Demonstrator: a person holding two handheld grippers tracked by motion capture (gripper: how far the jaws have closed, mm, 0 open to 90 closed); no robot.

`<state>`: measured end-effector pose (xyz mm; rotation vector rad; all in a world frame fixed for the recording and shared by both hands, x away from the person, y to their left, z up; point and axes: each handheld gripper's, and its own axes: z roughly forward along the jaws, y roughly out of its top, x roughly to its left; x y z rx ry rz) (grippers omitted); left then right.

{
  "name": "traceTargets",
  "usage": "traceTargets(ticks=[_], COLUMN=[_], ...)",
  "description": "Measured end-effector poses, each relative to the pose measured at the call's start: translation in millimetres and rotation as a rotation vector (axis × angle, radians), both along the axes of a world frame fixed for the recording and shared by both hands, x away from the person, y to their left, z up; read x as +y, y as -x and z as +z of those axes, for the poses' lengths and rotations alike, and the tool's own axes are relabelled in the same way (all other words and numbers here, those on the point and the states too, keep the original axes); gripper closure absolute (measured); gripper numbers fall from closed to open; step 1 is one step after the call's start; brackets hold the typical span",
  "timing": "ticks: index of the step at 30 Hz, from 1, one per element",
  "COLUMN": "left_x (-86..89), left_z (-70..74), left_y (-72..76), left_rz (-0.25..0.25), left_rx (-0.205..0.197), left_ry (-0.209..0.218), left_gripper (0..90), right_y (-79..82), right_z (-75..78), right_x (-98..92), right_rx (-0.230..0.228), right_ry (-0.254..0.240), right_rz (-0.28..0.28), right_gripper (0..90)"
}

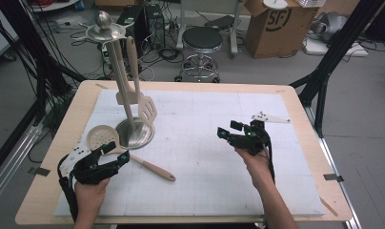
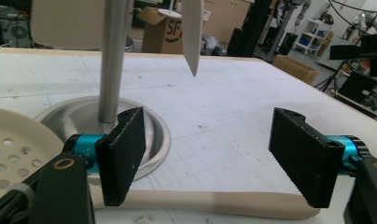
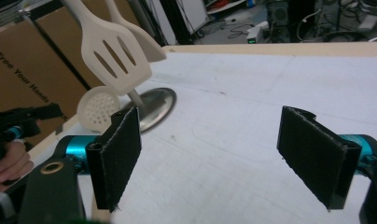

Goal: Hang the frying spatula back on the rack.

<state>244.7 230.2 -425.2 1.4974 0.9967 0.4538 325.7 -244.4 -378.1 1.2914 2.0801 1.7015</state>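
Partly, the left tool point(image 1: 115, 151) hides the skimmer's handle point(image 1: 155, 168).

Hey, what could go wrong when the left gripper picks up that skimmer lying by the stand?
The left gripper is open over the skimmer handle; shutting too high would probably miss it. The handle end is far from the perforated bowl, so it may tip. Lifting could knock the slotted turner hanging on the stand.

skimmer point(image 1: 103, 137): cream, round holes in bowl
spatula point(image 1: 147, 108): cream, slotted
stand point(image 1: 136, 133): polished silver
mat point(image 1: 219, 157): white, faint grid lines
bench point(image 1: 62, 138): pale wood edge
left tool point(image 2: 214, 158): black pads, teal mounts
right tool point(image 3: 219, 158): black pads, teal mounts
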Motion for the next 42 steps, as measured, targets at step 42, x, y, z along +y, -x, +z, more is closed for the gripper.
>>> traceTargets(ticks=[42], left_x=[-11.0], left_z=[-6.7], left_y=[-13.1], left_rz=[0.000], left_rx=[0.087], left_ry=[-0.056], left_gripper=[21.5], right_y=[34.2], right_z=[-51.6], right_x=[-58.2], right_rx=[-0.011], right_ry=[0.038], right_rz=[-0.083], right_gripper=[16.0])
